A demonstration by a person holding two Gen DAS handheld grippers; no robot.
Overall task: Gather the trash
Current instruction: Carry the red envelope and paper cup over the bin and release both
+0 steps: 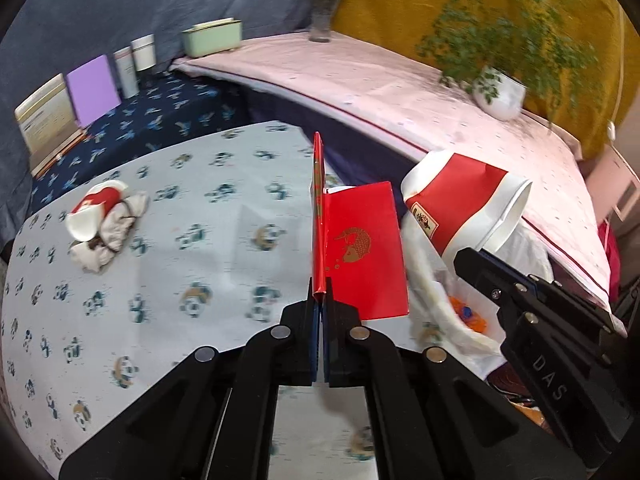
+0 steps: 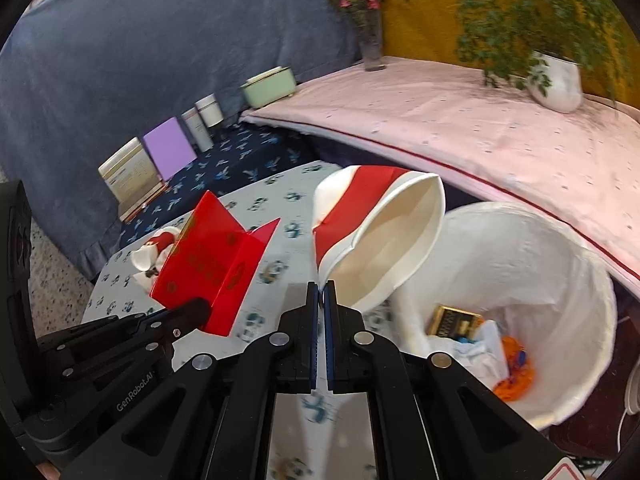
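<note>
My left gripper (image 1: 320, 296) is shut on a folded red envelope (image 1: 360, 248) with a gold fish print and holds it upright above the panda-print table; it also shows in the right wrist view (image 2: 212, 264). My right gripper (image 2: 321, 290) is shut on the rim of a crushed red-and-white paper cup (image 2: 380, 232), held at the near edge of the white trash bin (image 2: 560, 280). The cup also shows in the left wrist view (image 1: 464, 204). Another crushed cup with crumpled tissue (image 1: 100, 220) lies on the table's left side.
The bin holds a gold box (image 2: 456, 320), tissue and orange scraps. A pink-covered bench (image 1: 400, 92) carries a potted plant (image 1: 496, 92) and a flower vase (image 1: 322, 12). Books, tins and a green box (image 1: 212, 36) line a dark blue shelf behind the table.
</note>
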